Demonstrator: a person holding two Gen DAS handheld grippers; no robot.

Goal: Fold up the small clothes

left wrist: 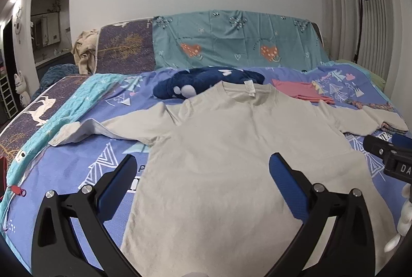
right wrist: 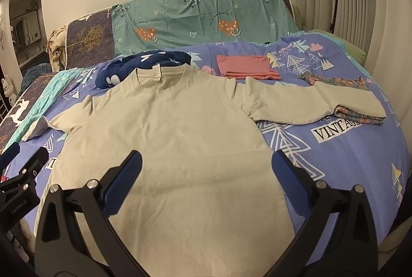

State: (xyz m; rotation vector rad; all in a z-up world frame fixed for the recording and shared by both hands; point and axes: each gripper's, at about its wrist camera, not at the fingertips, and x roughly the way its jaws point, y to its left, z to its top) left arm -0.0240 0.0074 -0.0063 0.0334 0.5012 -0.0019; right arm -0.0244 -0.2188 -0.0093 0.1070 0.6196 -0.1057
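Observation:
A beige long-sleeved shirt (left wrist: 231, 148) lies flat and spread out on the bed, collar far, both sleeves stretched sideways; it also shows in the right wrist view (right wrist: 167, 143). My left gripper (left wrist: 203, 161) is open and empty, hovering above the shirt's lower left part. My right gripper (right wrist: 207, 158) is open and empty above the shirt's lower right part. The right gripper's body shows at the right edge of the left wrist view (left wrist: 388, 156). The left gripper's body shows at the left edge of the right wrist view (right wrist: 23, 174).
A folded pink garment (right wrist: 244, 66) and a folded floral garment (right wrist: 360, 114) lie at the far right; the right sleeve end rests on the floral one. A dark blue plush blanket (right wrist: 144, 63) lies behind the collar. The bed has a purple patterned cover (right wrist: 347, 161).

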